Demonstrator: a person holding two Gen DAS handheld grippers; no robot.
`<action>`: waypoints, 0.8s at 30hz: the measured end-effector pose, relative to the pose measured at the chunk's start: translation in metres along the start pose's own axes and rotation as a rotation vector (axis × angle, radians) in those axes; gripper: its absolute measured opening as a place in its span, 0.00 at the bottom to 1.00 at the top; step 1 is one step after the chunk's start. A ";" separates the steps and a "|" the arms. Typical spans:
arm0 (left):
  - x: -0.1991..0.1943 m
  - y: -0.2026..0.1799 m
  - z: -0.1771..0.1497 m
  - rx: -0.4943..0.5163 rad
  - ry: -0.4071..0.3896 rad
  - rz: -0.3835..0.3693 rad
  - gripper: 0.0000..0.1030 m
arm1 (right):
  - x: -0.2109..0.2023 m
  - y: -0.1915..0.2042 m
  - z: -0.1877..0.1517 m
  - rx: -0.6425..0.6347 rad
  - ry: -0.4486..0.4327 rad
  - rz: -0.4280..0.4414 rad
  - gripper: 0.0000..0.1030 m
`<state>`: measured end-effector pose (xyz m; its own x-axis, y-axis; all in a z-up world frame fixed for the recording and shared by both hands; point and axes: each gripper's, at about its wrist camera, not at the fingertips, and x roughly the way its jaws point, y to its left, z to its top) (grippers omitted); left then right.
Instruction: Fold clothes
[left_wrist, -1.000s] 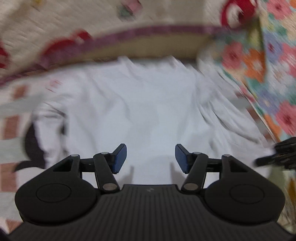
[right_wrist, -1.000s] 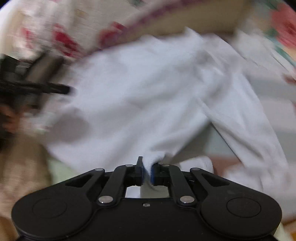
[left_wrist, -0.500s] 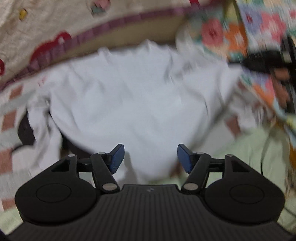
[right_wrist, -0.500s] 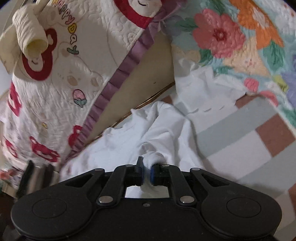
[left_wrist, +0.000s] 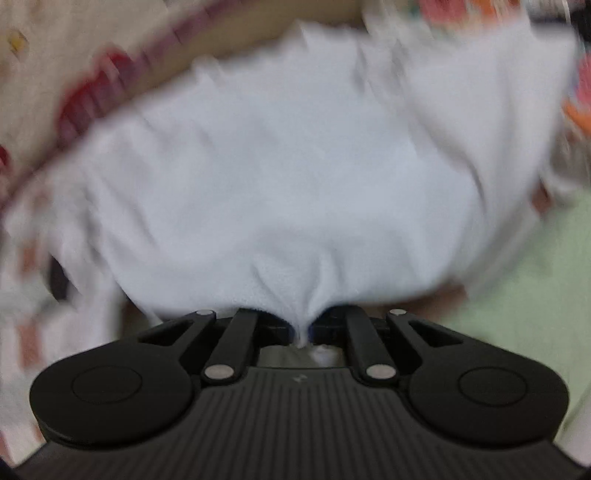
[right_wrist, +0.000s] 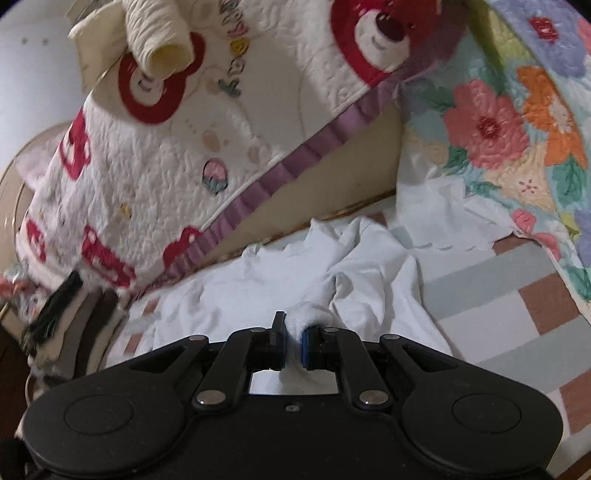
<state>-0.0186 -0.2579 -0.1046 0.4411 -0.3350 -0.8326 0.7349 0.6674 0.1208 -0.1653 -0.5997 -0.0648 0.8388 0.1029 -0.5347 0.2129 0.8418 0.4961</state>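
Observation:
A white garment (left_wrist: 288, 177) spreads wide across the blurred left wrist view, its near edge gathered into a pinch. My left gripper (left_wrist: 302, 330) is shut on that pinched edge. In the right wrist view the same white garment (right_wrist: 280, 273) lies crumpled on a checked sheet, and my right gripper (right_wrist: 293, 345) is shut on a bunched fold of it. A long sleeve or side panel (right_wrist: 384, 291) trails off to the right of the fingers.
A white quilt with red bears and a purple border (right_wrist: 192, 147) rises behind the garment. A floral quilt (right_wrist: 517, 129) lies at the right. The checked sheet (right_wrist: 517, 332) shows grey and brown squares. A pale green cover (left_wrist: 524, 295) sits at right.
My left gripper, open half a second ago, has shut on the garment's near edge. The right gripper keeps its hold and has lifted and turned towards the quilts.

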 end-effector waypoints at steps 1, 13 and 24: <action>-0.007 0.010 0.013 -0.015 -0.046 -0.003 0.06 | 0.001 -0.005 0.004 0.006 0.014 0.003 0.10; 0.064 0.112 0.042 -0.307 -0.050 0.043 0.29 | 0.083 -0.073 0.014 0.123 0.005 -0.195 0.53; 0.067 0.078 0.025 -0.139 -0.065 0.047 0.59 | 0.070 -0.005 -0.087 -0.601 0.159 -0.339 0.51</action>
<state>0.0809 -0.2451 -0.1380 0.5093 -0.3408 -0.7903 0.6361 0.7675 0.0790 -0.1516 -0.5503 -0.1645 0.6820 -0.1794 -0.7090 0.0975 0.9831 -0.1549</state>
